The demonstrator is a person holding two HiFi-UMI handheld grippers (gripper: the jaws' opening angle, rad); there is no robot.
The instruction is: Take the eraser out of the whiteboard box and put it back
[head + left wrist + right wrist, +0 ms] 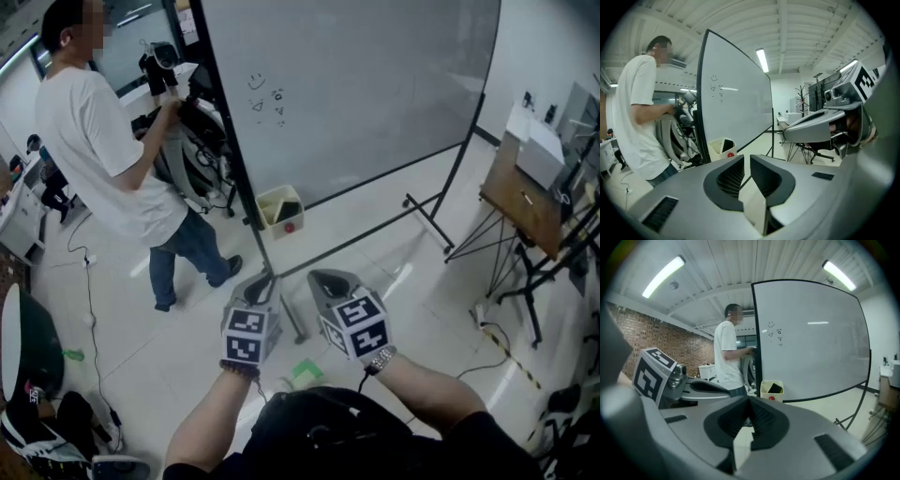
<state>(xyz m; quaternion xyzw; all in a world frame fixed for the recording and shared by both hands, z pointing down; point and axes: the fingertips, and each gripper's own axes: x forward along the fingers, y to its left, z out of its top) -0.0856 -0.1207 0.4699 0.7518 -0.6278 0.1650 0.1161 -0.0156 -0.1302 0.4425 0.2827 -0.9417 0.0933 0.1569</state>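
pale tiled floor [422, 281] fills an open workroom, seen from above. at the far left a person in a white t-shirt [94, 141] stands side-on, hands busy with dark gear beside the frame of a large rolling whiteboard [356, 84]. at the foot of that board, on the floor, sits the pale yellow whiteboard box [265, 202], and the dark eraser [289, 210] leans inside it.

nearer, low in the head view, the left gripper [261, 281] points toward the box but is well apart from it. its jaws are almost together, with only a thin slit left and nothing in it. just to its right, the right gripper [328, 279] is clenched tight on nothing, pads meeting. at the far right stands a wooden easel table [525, 202].

judging by this, neither tool has the eraser. it rests in its box, so either the take-out has not begun or the whole round is finished. the pictures alone do not say which.
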